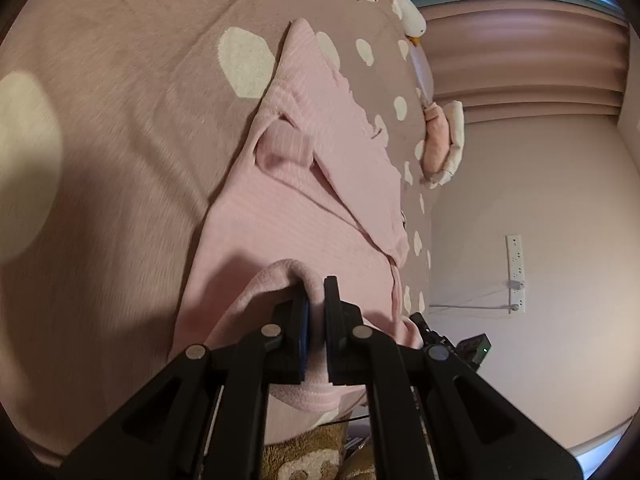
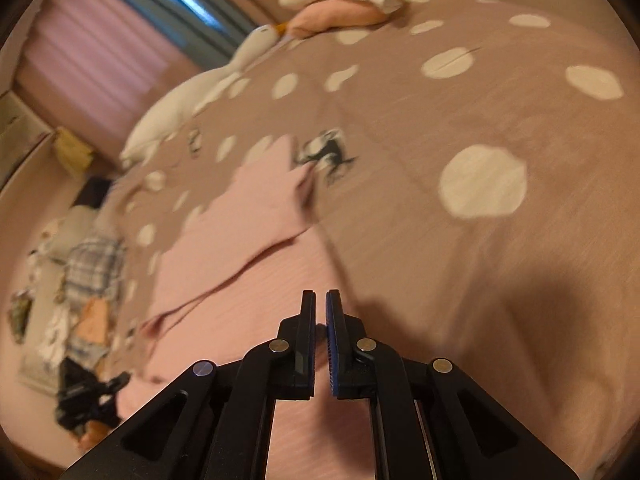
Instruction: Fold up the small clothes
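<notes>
Left gripper point(image 1: 317, 300), black with blue pads, pinching a bunched, raised edge of a pink ribbed garment point(image 1: 304, 200), fabric squeezed between the nearly closed jaws. Right gripper point(image 2: 320, 312), the same black build, jaws pressed almost together with only a thin sliver of pink cloth visible low between the pads; a grip on the garment point(image 2: 248, 248) likely but not certain from this blurred view. Garment spread flat across the middle of a bed, a sleeve or flap folded diagonally over its body, the far end reaching toward the head of the bed. Underneath, a taupe bedspread point(image 1: 120, 140) dotted with cream spots and small black deer prints. At the far edge of the bed, a white goose plush toy point(image 2: 224, 80) lying along the side, and beside it a pink and cream pillow bundle point(image 2: 344, 4) near the corner. Beyond the bed edge, pink pleated curtains point(image 2: 92, 36) under a strip of bright window. White power strip point(image 1: 515, 272) on the pale floor beside the bed in the left wrist view. Heap of plaid and mixed clothes point(image 2: 92, 264) on the floor past the opposite bed edge in the right wrist view.
</notes>
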The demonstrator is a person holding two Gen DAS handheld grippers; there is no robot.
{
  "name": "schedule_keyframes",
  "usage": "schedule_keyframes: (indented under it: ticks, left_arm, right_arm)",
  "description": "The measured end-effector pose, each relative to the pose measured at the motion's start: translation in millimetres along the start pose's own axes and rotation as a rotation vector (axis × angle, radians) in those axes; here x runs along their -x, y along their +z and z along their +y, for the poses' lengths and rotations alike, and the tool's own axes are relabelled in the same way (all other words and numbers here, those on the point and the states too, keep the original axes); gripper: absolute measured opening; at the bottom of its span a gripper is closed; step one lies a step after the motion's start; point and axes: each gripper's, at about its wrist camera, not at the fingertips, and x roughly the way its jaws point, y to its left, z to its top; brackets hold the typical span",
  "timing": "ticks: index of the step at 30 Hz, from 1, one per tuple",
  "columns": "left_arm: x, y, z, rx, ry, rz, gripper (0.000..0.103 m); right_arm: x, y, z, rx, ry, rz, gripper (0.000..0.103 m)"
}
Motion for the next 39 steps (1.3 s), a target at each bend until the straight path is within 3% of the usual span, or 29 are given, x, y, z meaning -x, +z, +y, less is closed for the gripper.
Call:
schedule_keyframes:
  ticks: [3, 5, 9, 15, 17, 18, 19, 21, 26, 29, 32, 39]
  left_arm:
    - [-1, 8, -3, 0.011, 0.016, -0.003, 0.007]
    - [-1, 13, -7, 0.003, 0.035, -0.005, 0.011]
    - [15, 18, -21, -0.059, 0.119, -0.060, 0.041]
    - [46, 16, -30, -0.175, 0.180, -0.121, 0.042]
    - [48, 12, -32, -0.227, 0.232, -0.129, 0.042]
    - [46, 11, -34, -0.256, 0.261, -0.132, 0.042]
    - [43, 10, -35, -0.273, 0.278, -0.131, 0.042]
    - [35, 9, -37, -0.303, 0.304, -0.127, 0.042]
    - [12, 15, -44, -0.354, 0.325, -0.117, 0.045]
    - [2, 17, -47, -0.379, 0.337, -0.113, 0.052]
    - [-10, 16, -53, -0.427, 0.383, -0.108, 0.054]
    - [-48, 26, -51, -0.496, 0.475, -0.088, 0.052]
  right_arm:
    - [4, 8, -2, -0.023, 0.026, -0.021, 0.005]
    - [10, 13, 1, -0.003, -0.013, -0.050, 0.004]
    - [8, 20, 4, 0.022, -0.083, -0.069, 0.004]
    - [12, 14, 2, 0.066, -0.117, -0.010, 0.005]
    - [10, 11, 1, 0.072, -0.134, 0.019, 0.008]
    - [9, 10, 1, 0.071, -0.144, 0.031, 0.017]
    - [7, 8, 0, 0.069, -0.152, 0.042, 0.037]
    - [5, 5, 0, 0.066, -0.156, 0.063, 0.049]
    - [-4, -1, 14, 0.097, -0.103, 0.103, 0.049]
    - [-21, -7, 24, 0.152, -0.161, 0.138, 0.048]
    - [-32, -12, 30, 0.201, -0.223, 0.154, 0.014]
    - [4, -2, 31, 0.150, -0.233, 0.009, 0.008]
